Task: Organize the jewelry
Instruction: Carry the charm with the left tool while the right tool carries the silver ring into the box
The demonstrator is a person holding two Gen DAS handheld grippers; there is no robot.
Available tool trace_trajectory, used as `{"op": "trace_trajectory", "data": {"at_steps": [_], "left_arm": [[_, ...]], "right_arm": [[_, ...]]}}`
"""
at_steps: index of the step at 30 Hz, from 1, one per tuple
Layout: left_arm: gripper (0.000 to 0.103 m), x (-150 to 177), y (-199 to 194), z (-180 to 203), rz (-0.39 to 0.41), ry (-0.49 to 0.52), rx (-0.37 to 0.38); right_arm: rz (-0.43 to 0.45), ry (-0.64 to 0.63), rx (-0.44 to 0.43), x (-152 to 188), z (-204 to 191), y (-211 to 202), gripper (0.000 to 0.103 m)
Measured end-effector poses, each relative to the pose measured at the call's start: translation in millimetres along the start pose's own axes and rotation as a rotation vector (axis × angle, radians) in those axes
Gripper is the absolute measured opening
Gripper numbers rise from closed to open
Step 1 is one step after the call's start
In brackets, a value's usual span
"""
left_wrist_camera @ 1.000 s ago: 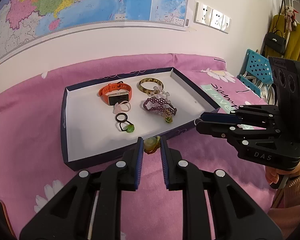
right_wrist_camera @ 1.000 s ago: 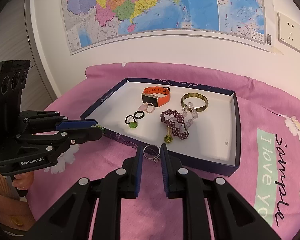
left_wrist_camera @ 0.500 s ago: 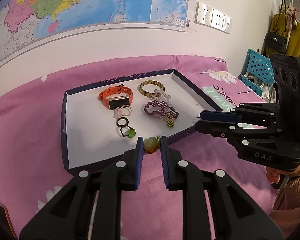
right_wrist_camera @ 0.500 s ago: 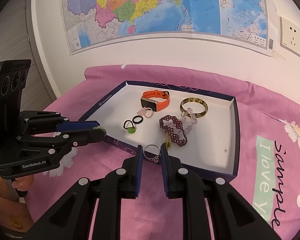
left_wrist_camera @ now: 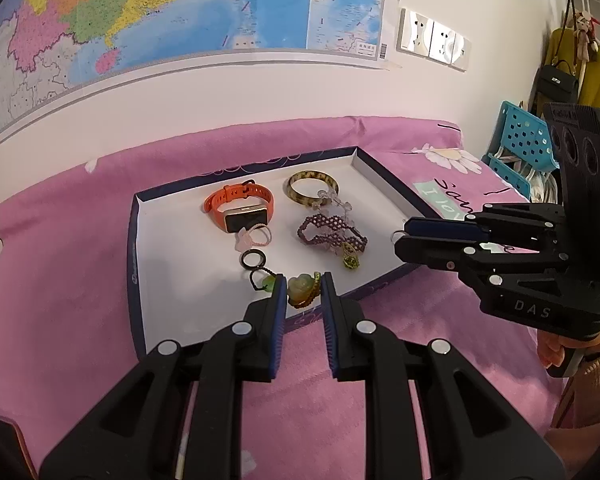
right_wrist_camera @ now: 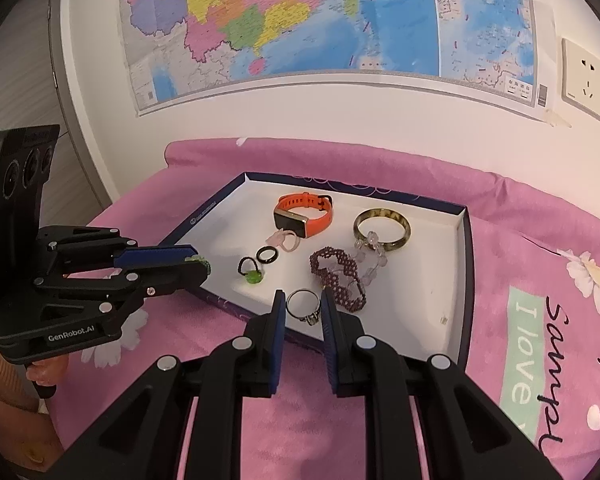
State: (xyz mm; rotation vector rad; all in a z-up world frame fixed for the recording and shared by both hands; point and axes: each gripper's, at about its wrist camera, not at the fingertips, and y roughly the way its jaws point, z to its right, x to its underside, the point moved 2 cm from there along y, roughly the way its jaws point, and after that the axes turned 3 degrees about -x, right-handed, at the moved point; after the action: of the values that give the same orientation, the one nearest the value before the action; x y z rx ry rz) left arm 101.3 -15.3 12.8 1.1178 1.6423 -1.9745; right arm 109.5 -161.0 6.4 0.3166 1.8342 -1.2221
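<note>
Pink floral cloth covers the surface, and on it sits a shallow dark-walled tray (left_wrist_camera: pixel 134 248) with a white floor, the landmark for everything else. Inside the tray, toward its far wall, lie an orange watch (left_wrist_camera: pixel 240 208) and a mottled bangle (left_wrist_camera: pixel 312 186); nearer its middle are a purple beaded bracelet (left_wrist_camera: pixel 332 232), a pale pink ring (left_wrist_camera: pixel 254 236) and a black ring with a green bead (left_wrist_camera: pixel 256 266).

Each gripper is clenched on a small piece at the tray's near wall. The left gripper (left_wrist_camera: pixel 303 292) grasps a green carved pendant (left_wrist_camera: pixel 300 287) between its blue pads, hanging just over the near edge of the tray floor. The right gripper (right_wrist_camera: pixel 303 308) grasps a silver ring (right_wrist_camera: pixel 303 306) with a small stone, likewise over the near wall, close beside the purple bracelet.

The step in hand looks like delivery: both pieces are carried above the tray but not yet set down. The next move probably calls for lowering each gripper toward a bare patch of white floor, clear of the beaded bracelet and the black ring, then releasing gently. The silver ring may roll, so it wants a low drop.
</note>
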Motion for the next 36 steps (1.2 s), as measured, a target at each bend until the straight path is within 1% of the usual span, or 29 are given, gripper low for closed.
{"op": "trace_trajectory", "data": {"at_steps": [18,36], "left_arm": [[0.017,-11.1,12.6,-5.2,-0.002,0.001,-0.022],[0.017,-15.1,26.8,-10.5,-0.026,-0.018,-0.042]], "right_arm": [[-0.010,-0.012,0.015,-12.6,6.4,13.6,0.016],[-0.026,-0.010,0.027,-18.4,13.2,26.8,0.016]]}}
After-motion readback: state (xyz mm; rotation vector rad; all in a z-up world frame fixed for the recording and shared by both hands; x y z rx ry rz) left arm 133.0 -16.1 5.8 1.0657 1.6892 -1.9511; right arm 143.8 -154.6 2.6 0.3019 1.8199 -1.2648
